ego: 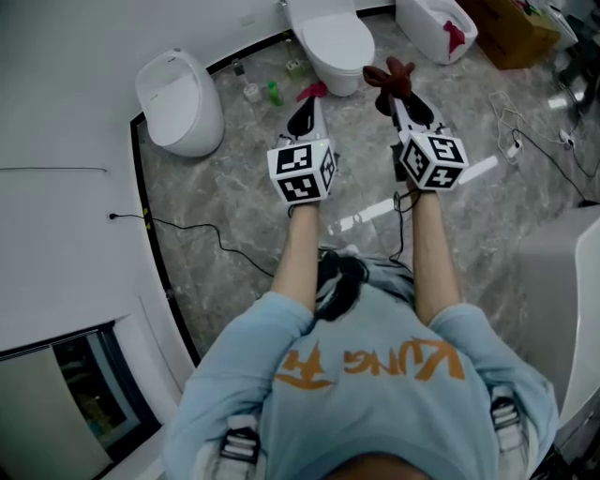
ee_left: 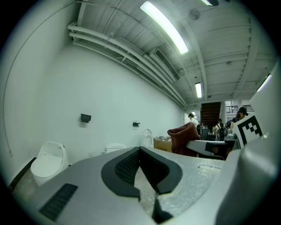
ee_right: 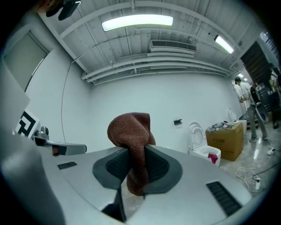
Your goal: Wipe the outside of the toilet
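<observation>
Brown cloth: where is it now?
The brown cloth is clamped in the right hand-held gripper, right of centre in the head view, near the toilet ahead.

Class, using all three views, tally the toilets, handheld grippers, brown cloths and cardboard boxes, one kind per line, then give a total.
Toilets: 3
Grippers: 2
Brown cloths: 1
Cardboard boxes: 1
Total: 7

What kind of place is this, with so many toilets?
Probably a workshop or showroom, not a home bathroom: three toilets stand along the wall, a cardboard box sits beside them, and cables trail over the marble floor.
</observation>
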Tool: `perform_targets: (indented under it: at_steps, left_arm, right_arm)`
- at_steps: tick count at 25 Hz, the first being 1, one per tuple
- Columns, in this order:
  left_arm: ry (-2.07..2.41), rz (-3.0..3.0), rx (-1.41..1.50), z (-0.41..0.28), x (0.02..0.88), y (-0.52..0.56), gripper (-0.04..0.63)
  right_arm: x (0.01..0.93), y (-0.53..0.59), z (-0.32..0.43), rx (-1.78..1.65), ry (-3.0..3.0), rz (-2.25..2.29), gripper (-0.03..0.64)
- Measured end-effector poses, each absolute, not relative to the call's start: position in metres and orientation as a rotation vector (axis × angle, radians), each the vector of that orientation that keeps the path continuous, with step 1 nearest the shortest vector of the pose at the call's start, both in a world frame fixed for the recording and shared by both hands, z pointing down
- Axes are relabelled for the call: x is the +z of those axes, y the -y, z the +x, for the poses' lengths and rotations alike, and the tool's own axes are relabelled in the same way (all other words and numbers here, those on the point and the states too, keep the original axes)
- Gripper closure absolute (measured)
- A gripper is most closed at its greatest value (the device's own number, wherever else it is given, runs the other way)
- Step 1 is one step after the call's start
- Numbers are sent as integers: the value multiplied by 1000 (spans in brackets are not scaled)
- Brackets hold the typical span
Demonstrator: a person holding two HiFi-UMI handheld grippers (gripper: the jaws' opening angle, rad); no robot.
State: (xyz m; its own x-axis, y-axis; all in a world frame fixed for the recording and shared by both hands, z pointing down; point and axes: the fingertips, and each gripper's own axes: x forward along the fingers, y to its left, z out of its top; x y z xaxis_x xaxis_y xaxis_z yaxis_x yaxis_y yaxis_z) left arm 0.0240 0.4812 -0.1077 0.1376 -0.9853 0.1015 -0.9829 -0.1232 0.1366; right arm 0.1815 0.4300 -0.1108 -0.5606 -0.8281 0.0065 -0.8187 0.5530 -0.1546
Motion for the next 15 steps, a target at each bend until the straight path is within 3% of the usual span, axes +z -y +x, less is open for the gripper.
perform_targets:
  at_steps: [9,15]
  left_arm:
    - [1945,2221,-8,7,-108,-450,600]
    - [1878,2296,-162,20,-106,-425,600]
  right_arm:
    - [-110,-399,175,-225,-2713,-1441,545]
    - [-87,-364,172,-268,-2707,-1472,545]
